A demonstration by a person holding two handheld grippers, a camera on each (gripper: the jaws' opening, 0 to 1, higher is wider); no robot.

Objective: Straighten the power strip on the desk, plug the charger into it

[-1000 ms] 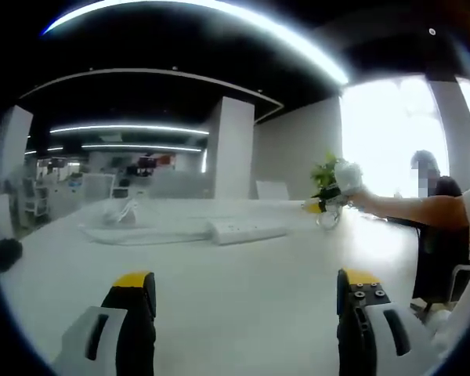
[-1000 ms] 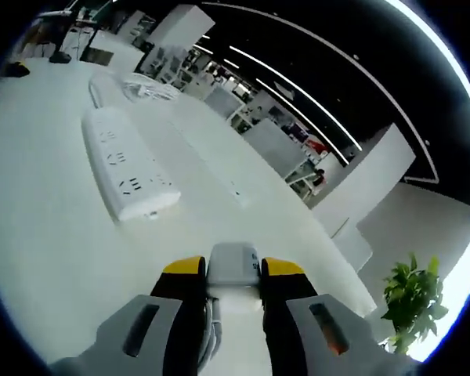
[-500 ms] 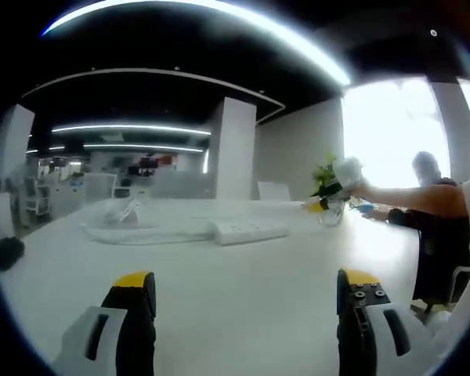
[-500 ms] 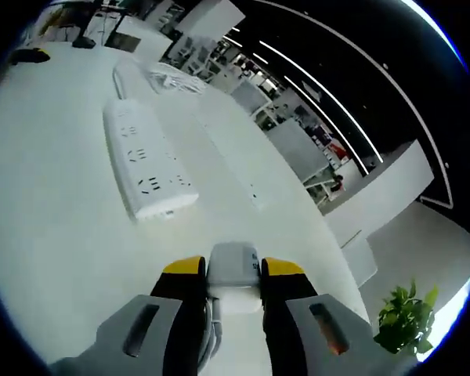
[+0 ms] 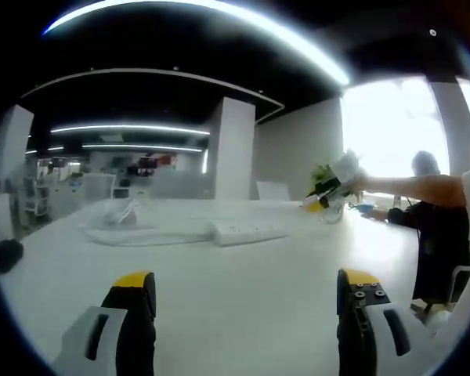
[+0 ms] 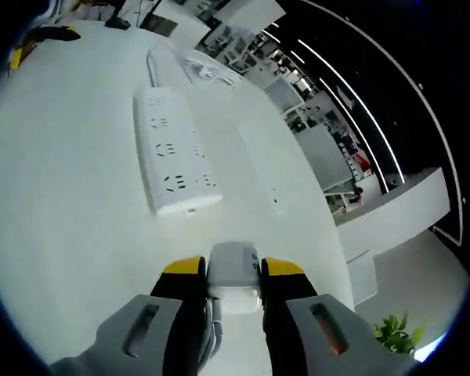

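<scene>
A white power strip [image 6: 173, 152] lies flat on the white desk [image 6: 70, 204], its sockets facing up and its cord [image 6: 207, 70] coiled beyond its far end. My right gripper [image 6: 232, 268] is shut on a white charger [image 6: 233, 274], held above the desk a short way from the strip's near end. In the left gripper view the same power strip [image 5: 248, 231] lies far off across the desk, and the right gripper [image 5: 326, 192] hovers above the desk to the strip's right on a person's outstretched arm [image 5: 419, 190]. My left gripper [image 5: 245, 291] is open, low over the desk, with nothing between its jaws.
A green plant [image 6: 395, 334] stands past the desk's far corner. A long slot cover [image 6: 260, 159] runs along the desk beside the strip. The left gripper [image 6: 39, 39] shows at the desk's far upper left. A seated person [image 5: 439, 235] is at the right.
My right gripper with the charger has tilted down and come closer over the power strip, which now sits larger and more central. The left gripper has stayed still.
</scene>
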